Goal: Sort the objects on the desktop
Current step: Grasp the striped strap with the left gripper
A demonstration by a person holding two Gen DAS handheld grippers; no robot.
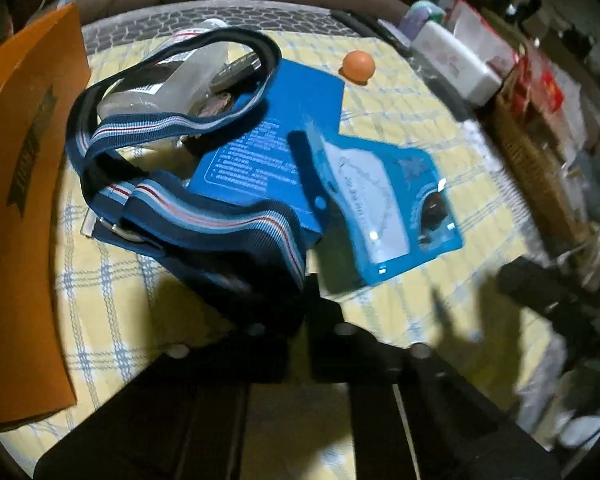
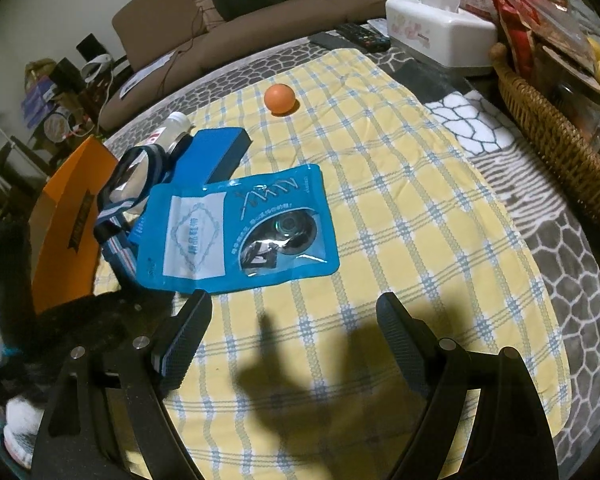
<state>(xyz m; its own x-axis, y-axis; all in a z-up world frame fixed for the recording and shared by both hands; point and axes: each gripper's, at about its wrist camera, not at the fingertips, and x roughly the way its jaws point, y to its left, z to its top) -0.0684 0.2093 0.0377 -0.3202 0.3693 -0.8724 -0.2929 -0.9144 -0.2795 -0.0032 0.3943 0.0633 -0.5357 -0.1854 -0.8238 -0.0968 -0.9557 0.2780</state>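
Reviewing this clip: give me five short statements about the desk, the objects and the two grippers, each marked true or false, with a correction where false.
1. The right gripper is open, with nothing between its fingers. True.
2. The orange ball lies inside the orange box. False: it sits alone on the checked cloth, away from the orange box.
3. The left gripper is shut on the striped strap. True.
4. The blue pouch hangs in the air, clear of the cloth. False: it lies flat on the cloth.
5. The tissue box stands at the far edge of the table, off the checked cloth. True.
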